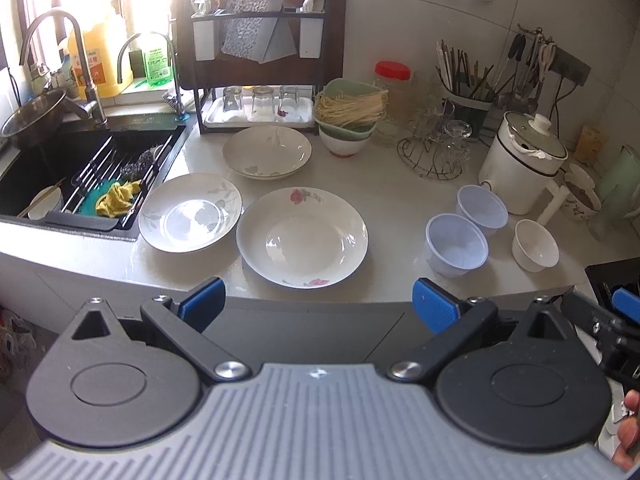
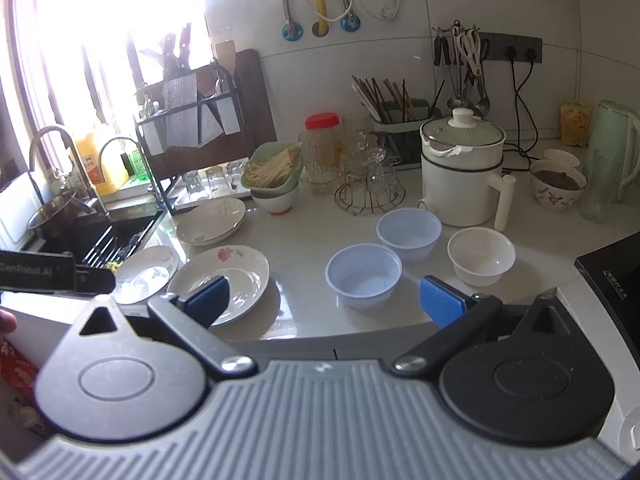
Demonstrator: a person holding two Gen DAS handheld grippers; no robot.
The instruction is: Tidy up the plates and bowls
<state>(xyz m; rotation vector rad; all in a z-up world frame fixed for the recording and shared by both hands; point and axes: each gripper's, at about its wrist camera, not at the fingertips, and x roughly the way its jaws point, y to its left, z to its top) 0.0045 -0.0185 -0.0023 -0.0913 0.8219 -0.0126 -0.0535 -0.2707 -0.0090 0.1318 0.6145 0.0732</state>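
Nothing is being held yet, so the job looks to be right at its opening step.

Far left on the surface, next to the sink, a grey-leaf plate is laid flat, with a deeper leaf-patterned dish set behind it by the rack. Just right of those, the rose plate is found nearest the edge.

The left claw is held spread wide before that plate, gripping nothing.

Further right, two pale blue bowls are parked touching or nearly so (hard to tell), and a white bowl is placed beside them.

The right claw is likewise splayed and empty.

Next, a rim probably has to be pinched so the plates get stacked; the bowls can then be nested.
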